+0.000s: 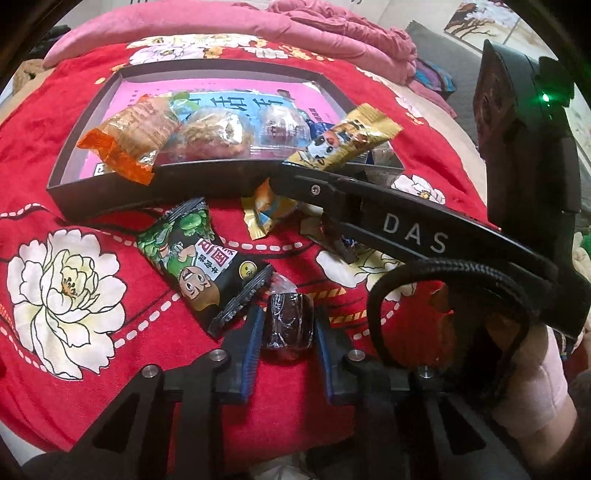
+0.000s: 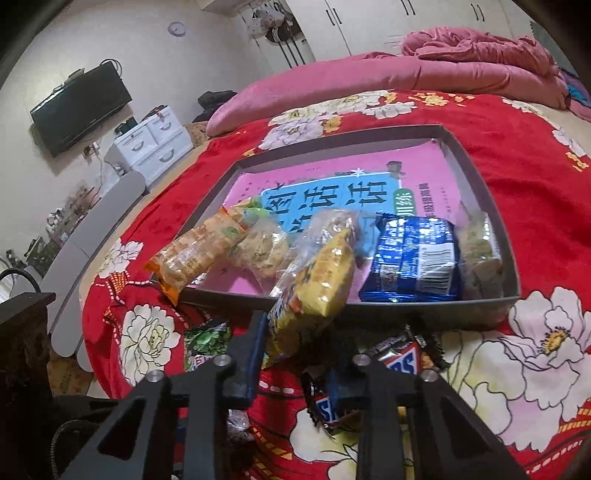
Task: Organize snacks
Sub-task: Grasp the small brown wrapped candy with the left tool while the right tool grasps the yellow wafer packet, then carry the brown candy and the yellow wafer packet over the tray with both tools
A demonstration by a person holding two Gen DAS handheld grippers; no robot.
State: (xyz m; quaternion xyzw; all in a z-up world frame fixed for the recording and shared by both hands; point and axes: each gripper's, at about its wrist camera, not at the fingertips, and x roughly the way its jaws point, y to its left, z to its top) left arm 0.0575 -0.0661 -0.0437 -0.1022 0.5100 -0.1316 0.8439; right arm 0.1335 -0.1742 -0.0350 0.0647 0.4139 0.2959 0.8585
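Gripping a dark wrapped candy, the left tool; right tool clamps a yellow packet.

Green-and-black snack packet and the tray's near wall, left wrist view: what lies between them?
Nothing: in the left wrist view only bare red floral blanket separates the green-and-black packet from the tray's near wall. The yellow-orange wrapper lies off to the right.

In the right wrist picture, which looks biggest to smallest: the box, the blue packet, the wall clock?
1. Box
2. Blue packet
3. Wall clock
The clock is far away, so it may only look tiny.
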